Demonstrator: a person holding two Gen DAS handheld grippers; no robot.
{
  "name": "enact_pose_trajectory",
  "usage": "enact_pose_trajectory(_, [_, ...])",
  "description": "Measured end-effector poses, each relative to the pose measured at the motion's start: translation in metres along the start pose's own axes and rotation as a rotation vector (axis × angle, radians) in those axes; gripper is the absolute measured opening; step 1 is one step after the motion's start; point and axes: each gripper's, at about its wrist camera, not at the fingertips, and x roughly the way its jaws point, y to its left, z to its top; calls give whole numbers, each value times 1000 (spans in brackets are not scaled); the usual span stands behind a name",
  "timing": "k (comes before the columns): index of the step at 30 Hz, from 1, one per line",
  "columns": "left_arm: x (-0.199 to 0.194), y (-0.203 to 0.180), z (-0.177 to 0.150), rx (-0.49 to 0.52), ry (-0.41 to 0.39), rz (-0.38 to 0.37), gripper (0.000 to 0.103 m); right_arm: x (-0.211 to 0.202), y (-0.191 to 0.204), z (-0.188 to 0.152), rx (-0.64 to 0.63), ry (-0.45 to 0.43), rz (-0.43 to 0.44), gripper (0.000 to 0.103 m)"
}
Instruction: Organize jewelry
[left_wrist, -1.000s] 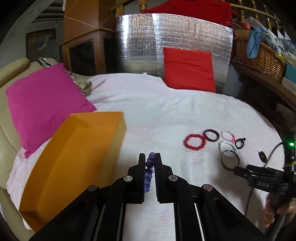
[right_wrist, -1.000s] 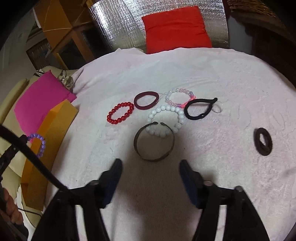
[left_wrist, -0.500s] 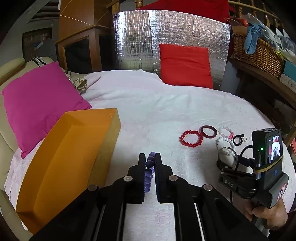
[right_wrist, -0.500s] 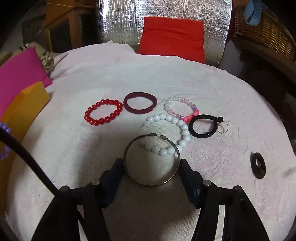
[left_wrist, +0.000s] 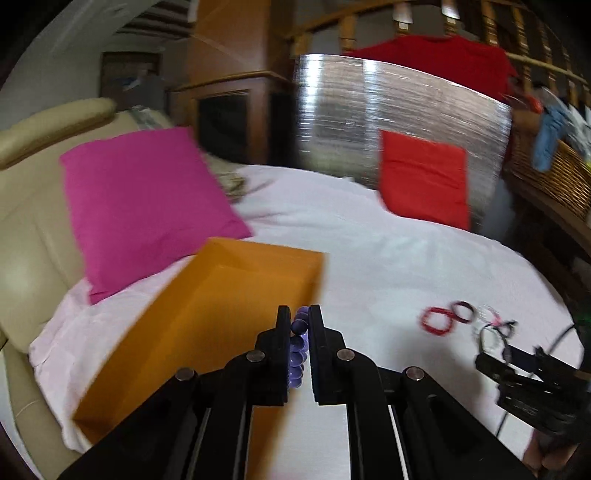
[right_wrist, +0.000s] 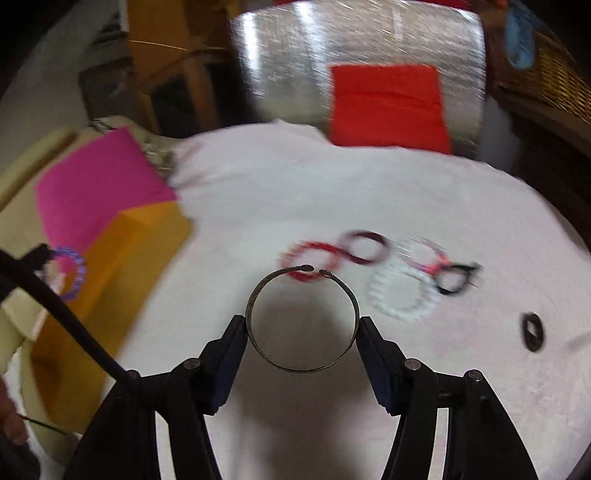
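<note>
Right wrist view: right hand-held gripper (right_wrist: 302, 325) clamps metal bangle (right_wrist: 302, 319); left hand-held gripper (left_wrist: 298, 319) pinches purple beads (left_wrist: 297, 345), bracelets (right_wrist: 369, 269) blurred.

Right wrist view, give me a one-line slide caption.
Right gripper fingers clamp an open metal bangle above the white cloth; beaded bracelets lie beyond.

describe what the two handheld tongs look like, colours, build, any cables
Both are matte black two-finger tools with angular linkage arms and round silver pivot pins. The left tongs have narrow black fingers with flat inner faces. The right tongs carry dark blue pads on the fingers. A thin black cable runs along the left tool. No sleeve is visible.
</note>
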Motion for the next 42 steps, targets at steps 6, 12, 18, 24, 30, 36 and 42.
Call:
enact_pose_trajectory(6, [14,60,-8,-67,71,173,9,16,90,19,-102,-1,107,64])
enact_pose_trajectory(12, [43,119,-26,-171,217,236,9,45,155,38,-119,25,198,64])
enact_pose_trajectory(18, [41,147,-33,-252,237,249,14,81,193,41,-83,93,267,65])
enact_pose_trajectory(24, [35,145,-28,-251,184,257,59,81,195,34,-54,88,277,72])
enact_pose_trajectory(30, [34,119,-21,-221,154,146,68,59,155,35,-27,44,219,72])
enact_pose_trajectory(36, [27,44,-19,-23,98,-44,68,27,94,21,-38,32,104,72])
enact_pose_trajectory(42, [43,-16,-33,193,127,-85,68,-18,-11,-3,62,6,-44,72])
